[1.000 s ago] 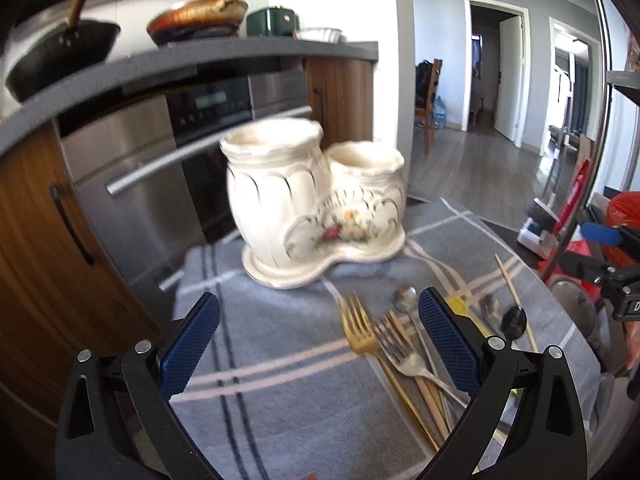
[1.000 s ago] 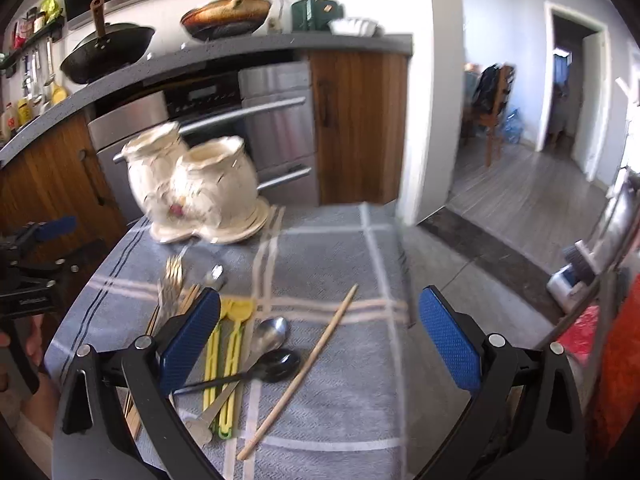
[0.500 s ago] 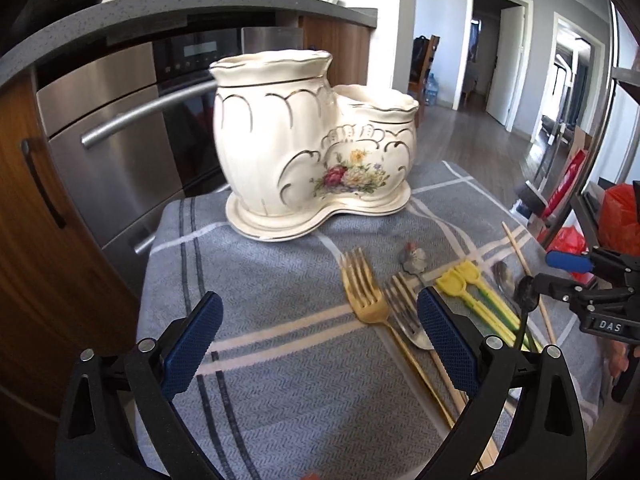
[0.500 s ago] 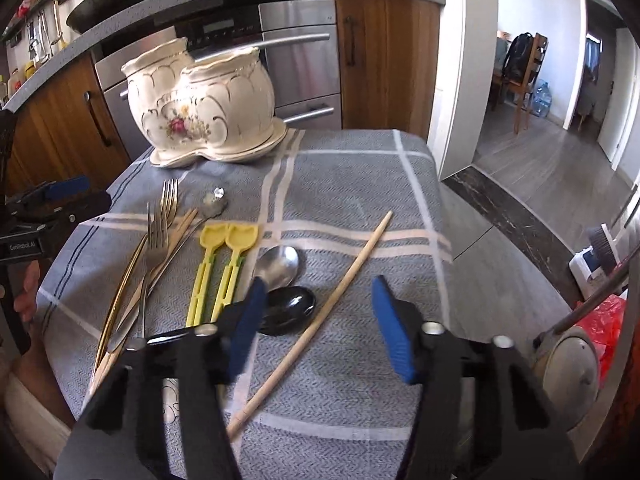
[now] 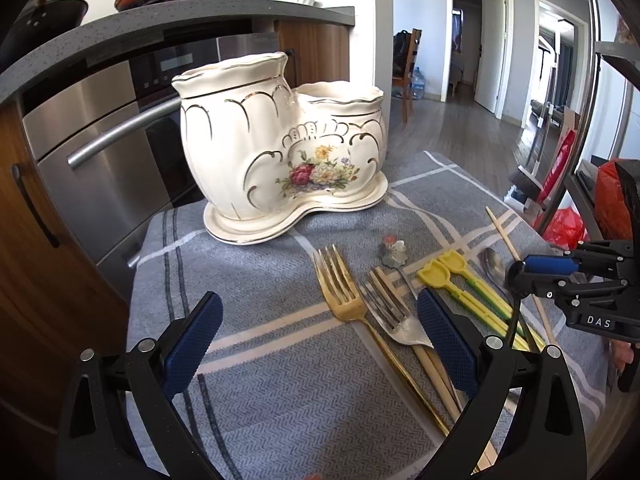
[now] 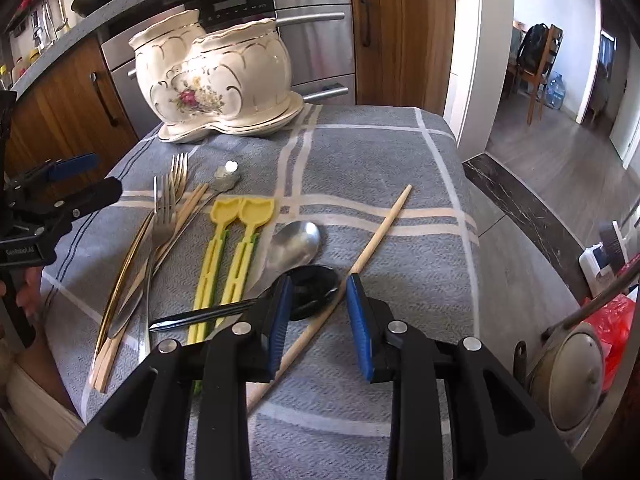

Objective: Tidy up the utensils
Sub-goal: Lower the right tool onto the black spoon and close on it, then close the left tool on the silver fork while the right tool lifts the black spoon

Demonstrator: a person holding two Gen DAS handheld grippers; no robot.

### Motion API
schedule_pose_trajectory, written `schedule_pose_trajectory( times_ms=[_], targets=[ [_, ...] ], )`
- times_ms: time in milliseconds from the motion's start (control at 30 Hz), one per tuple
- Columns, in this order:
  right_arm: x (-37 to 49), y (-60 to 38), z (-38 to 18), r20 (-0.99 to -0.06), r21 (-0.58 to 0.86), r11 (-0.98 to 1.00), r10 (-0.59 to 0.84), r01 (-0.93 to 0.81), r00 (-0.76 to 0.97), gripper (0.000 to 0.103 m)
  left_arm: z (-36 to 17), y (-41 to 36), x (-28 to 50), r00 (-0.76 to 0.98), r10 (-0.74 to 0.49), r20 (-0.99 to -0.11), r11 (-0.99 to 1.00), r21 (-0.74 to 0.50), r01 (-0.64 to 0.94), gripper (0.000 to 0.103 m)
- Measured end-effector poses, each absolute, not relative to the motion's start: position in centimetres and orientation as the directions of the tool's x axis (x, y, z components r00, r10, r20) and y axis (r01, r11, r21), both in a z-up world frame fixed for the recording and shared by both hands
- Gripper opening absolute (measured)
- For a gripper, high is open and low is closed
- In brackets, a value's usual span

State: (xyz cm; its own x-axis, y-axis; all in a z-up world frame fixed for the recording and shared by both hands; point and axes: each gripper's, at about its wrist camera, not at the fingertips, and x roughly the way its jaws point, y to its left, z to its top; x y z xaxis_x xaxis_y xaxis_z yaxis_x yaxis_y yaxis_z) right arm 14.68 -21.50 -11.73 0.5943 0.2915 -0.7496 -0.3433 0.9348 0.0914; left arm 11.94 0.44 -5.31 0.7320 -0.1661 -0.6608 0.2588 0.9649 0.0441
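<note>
Two jaws differ: the right gripper (image 6: 316,312) has narrowed but not closed, straddling a wooden chopstick (image 6: 362,258) beside the black spoon (image 6: 310,290), seemingly to pinch it; the left gripper (image 5: 316,340) gapes near the forks (image 5: 360,298). Far off stands the ceramic holder (image 5: 280,140), their likely destination.

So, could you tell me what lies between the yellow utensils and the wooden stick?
In the right wrist view, a silver spoon and a black spoon lie there.

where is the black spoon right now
In the right wrist view the black spoon lies on the cloth, bowl between the right gripper pads, beside the wooden stick.
</note>
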Motion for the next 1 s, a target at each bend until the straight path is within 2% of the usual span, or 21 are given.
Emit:
schedule_pose_trajectory(
  times_ms=[267,500,633,1000],
  targets=[
    [14.6,-21.3,-11.7,-0.745,0.058,0.935,0.274,-0.349,0.608,0.025,-5.4,-0.2,11.8,0.734,-0.163,-0.659,0.959,0.07,0.275,0.097],
    [14.5,-20.4,-11.7,-0.74,0.02,0.933,0.256,-0.36,0.622,0.012,-5.4,-0.3,11.6,0.737,-0.166,-0.655,0.957,0.074,0.281,0.097],
    [14.7,-21.0,-11.6,-0.738,0.077,0.938,0.282,-0.339,0.613,0.004,-5.8,-0.5,11.7,0.728,-0.159,-0.667,0.956,0.08,0.281,0.097],
    [13.7,-23.1,-9.3,-0.644,0.139,0.939,0.327,-0.315,0.691,0.002,-5.8,-0.8,12.0,0.727,-0.163,-0.667,0.963,0.051,0.263,0.097]
  ],
)
